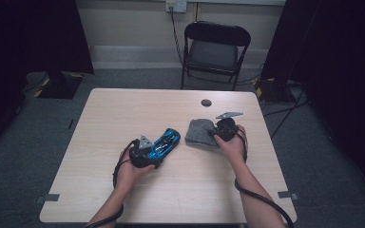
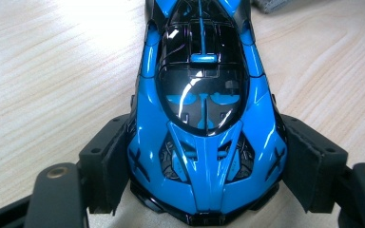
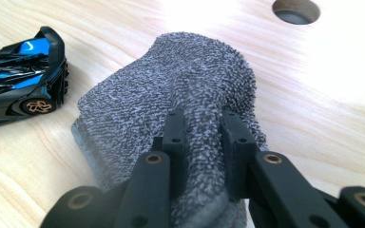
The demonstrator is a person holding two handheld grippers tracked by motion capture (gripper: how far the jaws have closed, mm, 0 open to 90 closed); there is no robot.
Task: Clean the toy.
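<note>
While your left gripper (image 1: 148,153) stands with its jaws spread wide around the blue toy car (image 1: 165,142), the pads press on the car's two flanks at one end, as the left gripper view shows (image 2: 204,142). Which end of the car that is, you cannot tell for sure from the pictures. The car's long axis runs diagonally across the table (image 1: 123,109) in the high view, from the gripper at lower left toward the upper right, the free end pointing at the grey cloth (image 1: 202,133). Car sits near the table's middle, slightly left.

Your right gripper (image 1: 221,130) has its jaws drawn close together, pinching a ridge of the grey cloth between them; the right gripper view shows the fabric bunched up between the pads (image 3: 204,142). Cloth lies right of centre, folded into a thick pad, near the car's free end but apart from it.

Open room: bare wood lies left of the car, ahead of both things up to the far edge, and along the near edge. A round hole (image 1: 206,102) in the tabletop sits just beyond the cloth. The right edge of the table is near your right hand (image 1: 233,145). A black chair (image 1: 214,50) stands beyond the far edge.
</note>
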